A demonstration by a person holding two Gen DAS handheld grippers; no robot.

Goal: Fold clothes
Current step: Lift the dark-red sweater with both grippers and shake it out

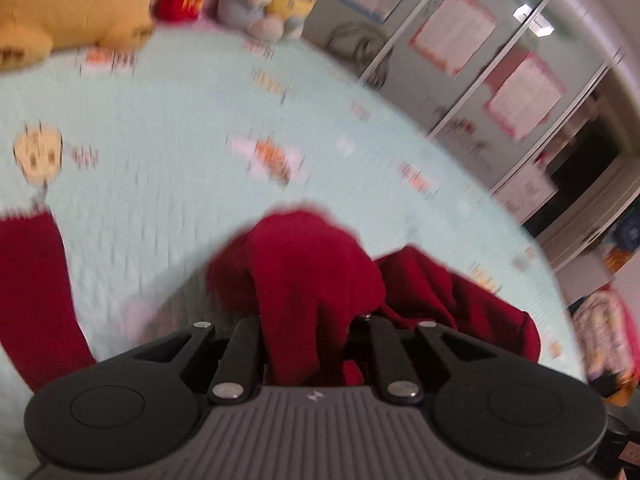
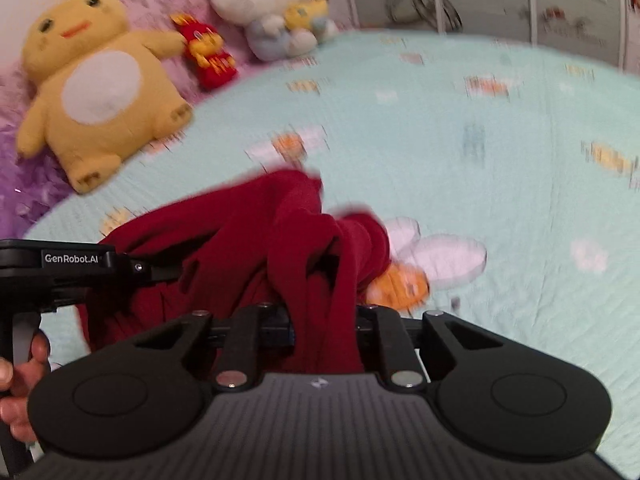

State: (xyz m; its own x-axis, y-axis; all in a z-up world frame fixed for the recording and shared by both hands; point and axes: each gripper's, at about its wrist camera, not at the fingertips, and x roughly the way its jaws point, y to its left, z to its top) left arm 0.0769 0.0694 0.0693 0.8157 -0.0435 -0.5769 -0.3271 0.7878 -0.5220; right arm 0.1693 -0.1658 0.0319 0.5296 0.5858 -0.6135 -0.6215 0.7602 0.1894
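A dark red garment [image 1: 316, 276] hangs bunched over my left gripper [image 1: 310, 320], which is shut on it; the cloth hides the fingertips. More of the red cloth trails down at the far left [image 1: 36, 288] and to the right [image 1: 460, 300]. In the right wrist view the same red garment [image 2: 296, 248] is gathered between the fingers of my right gripper [image 2: 322, 320], shut on a fold. The left gripper [image 2: 60, 268] shows there at the left edge, held by a hand [image 2: 20, 380], with red cloth stretched between the two. All is blurred by motion.
A mint quilt [image 2: 480, 200] with small prints covers the bed below. At the head lie a yellow plush [image 2: 96, 92], a red toy [image 2: 206, 56] and a white plush [image 2: 268, 4] on purple fabric [image 2: 20, 184]. Wardrobe doors [image 1: 460, 40] stand past the bed's right edge.
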